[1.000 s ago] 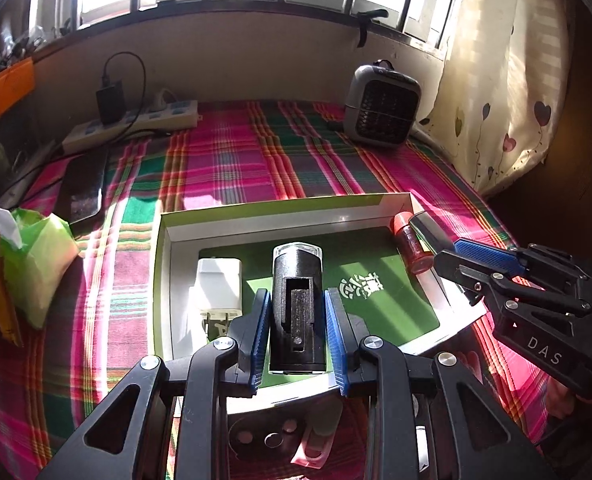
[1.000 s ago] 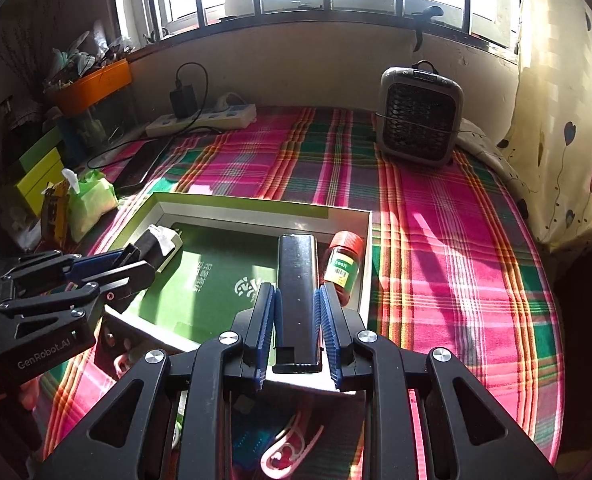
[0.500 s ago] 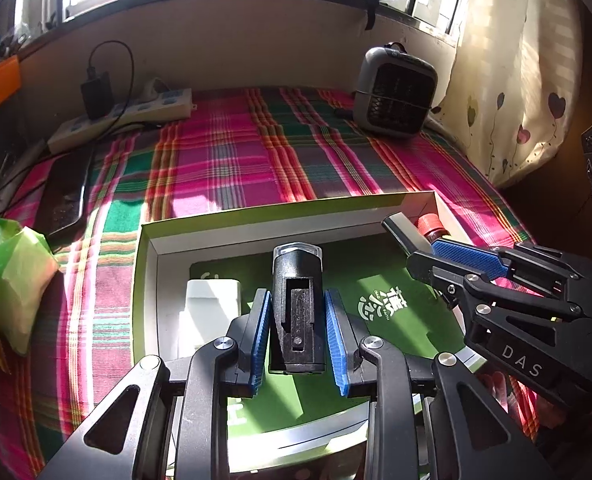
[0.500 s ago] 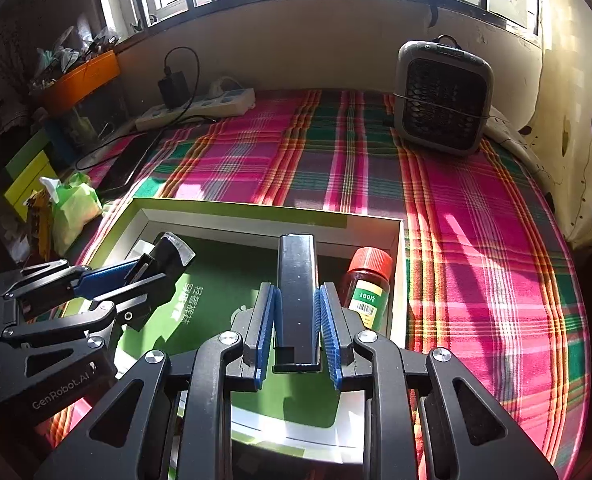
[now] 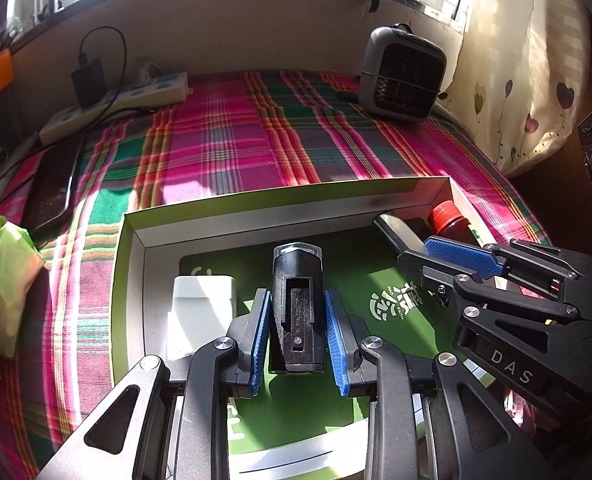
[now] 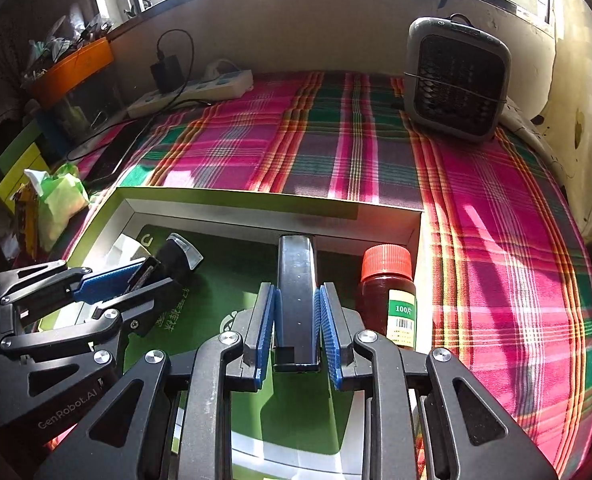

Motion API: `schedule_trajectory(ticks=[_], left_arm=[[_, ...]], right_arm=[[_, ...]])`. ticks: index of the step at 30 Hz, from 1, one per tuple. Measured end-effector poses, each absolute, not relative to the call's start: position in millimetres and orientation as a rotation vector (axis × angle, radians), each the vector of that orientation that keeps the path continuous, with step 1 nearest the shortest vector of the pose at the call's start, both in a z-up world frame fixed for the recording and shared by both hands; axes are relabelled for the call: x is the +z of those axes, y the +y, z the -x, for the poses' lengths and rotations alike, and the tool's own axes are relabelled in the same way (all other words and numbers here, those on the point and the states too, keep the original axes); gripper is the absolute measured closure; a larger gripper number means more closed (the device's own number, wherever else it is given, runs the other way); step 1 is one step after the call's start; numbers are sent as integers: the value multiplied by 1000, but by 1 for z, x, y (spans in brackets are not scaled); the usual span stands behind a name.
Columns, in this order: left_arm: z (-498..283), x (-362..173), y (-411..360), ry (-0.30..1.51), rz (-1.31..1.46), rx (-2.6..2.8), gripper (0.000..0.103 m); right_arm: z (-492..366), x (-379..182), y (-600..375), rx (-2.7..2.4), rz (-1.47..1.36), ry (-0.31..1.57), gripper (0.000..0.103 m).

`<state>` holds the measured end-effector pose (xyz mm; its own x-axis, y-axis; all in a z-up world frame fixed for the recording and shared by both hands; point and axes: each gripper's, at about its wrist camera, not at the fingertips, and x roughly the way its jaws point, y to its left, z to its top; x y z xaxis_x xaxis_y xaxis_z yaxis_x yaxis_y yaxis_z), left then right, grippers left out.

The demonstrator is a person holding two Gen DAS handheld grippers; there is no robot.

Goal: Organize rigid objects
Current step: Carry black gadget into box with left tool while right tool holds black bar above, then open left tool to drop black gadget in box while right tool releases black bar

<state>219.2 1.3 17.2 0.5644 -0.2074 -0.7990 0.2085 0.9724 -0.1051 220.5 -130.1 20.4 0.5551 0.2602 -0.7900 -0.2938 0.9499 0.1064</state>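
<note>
While both loads hang over the box: each should be lowered flat onto bare green floor.
Left gripper (image 5: 298,344): jaws clamped on a black clip-like device (image 5: 298,300), just beside the white charger (image 5: 202,312).
Right gripper (image 6: 296,336): jaws closed on a slim black bar (image 6: 296,280), next to the red-capped bottle (image 6: 386,292).
Box (image 5: 280,204): open, on the plaid-covered worktop (image 5: 236,148).
Advice: keep clear of neighbours; release only once seated.

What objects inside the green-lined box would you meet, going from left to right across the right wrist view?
White charger → black device with clear tip, held by the left gripper → flat black bar, held by the right gripper → red-capped bottle.
</note>
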Motion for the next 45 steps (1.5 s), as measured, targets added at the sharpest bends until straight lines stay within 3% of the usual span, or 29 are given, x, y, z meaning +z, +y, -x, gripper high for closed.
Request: schedule_trajectory(ticks=[24, 35, 45], left_arm=[[-223, 14, 2, 946, 2, -244, 77], [-219, 16, 6, 936, -2, -233, 67], [-202, 28, 11, 906, 12, -238, 61]], right_arm=[[-222, 15, -127, 334, 44, 933, 79], [-220, 17, -130, 333, 24, 921, 78], [-207, 25, -130, 337, 17, 892, 63]])
